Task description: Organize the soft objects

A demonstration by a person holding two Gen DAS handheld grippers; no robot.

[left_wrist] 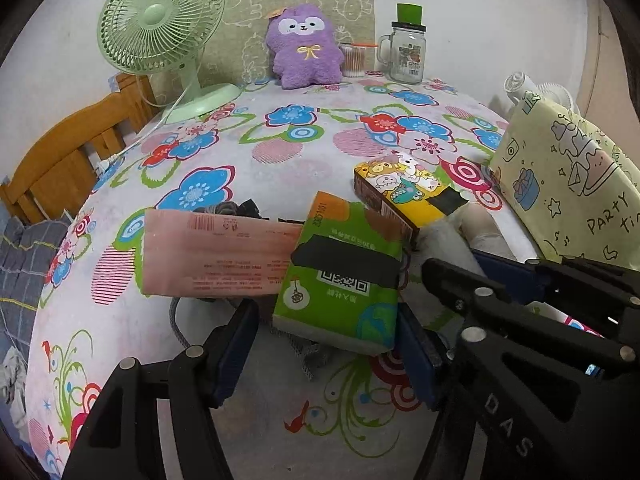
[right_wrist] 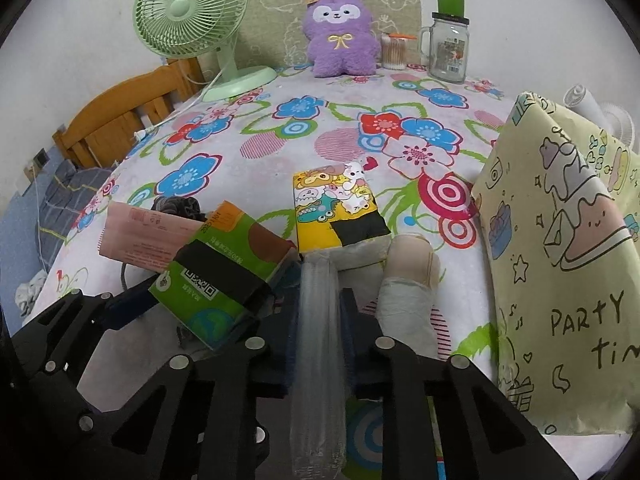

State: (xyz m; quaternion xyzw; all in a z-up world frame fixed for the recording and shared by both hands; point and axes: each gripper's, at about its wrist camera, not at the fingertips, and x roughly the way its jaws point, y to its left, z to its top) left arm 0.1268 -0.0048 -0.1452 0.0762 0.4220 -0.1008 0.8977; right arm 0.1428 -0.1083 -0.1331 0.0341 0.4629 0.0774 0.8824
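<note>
the green tissue pack (left_wrist: 340,280) sat lifted between the left gripper (left_wrist: 326,344)'s half-open jaws, the right gripper (right_wrist: 320,300) was clamped on a clear plastic sleeve (right_wrist: 318,360), while the pink tissue pack (left_wrist: 216,254) and cartoon tissue pack (right_wrist: 336,208) lay unsorted on the floral tablecloth (left_wrist: 240,160).

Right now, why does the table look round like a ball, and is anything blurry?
Left wrist view: the fisheye lens bends the flowered table into a dome, with dark corners. Right wrist view: same bending; the clear plastic roll in the right claw looks smeary up close, while the purple plush stays sharp.
</note>
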